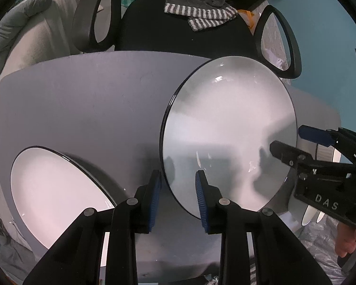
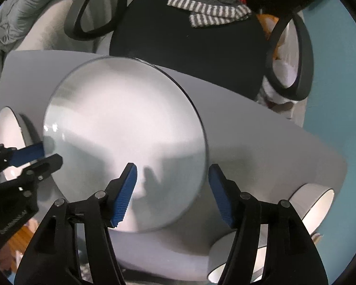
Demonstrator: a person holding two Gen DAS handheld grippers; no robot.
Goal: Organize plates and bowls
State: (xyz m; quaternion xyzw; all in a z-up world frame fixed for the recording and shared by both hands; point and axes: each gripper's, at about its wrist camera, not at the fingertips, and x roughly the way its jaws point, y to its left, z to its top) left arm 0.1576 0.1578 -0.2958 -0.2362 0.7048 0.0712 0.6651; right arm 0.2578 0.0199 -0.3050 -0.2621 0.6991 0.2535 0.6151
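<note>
Left gripper (image 1: 178,178) fingers straddle large plate (image 1: 230,133) near edge, whether pinching I can't tell; right gripper (image 2: 172,173) jaws wide, straddling far edge, unpinched. Plate flat on table (image 1: 95,99).

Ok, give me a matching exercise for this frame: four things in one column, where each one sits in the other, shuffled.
Things:
1. large plate
2. striped cloth
3. shallow white dish
4. white bowl

Places:
A. on the black chair
B. right end of the grey table
C. middle of the table
D. left end of the table

Pairs: 1-C, 2-A, 3-D, 4-B
</note>
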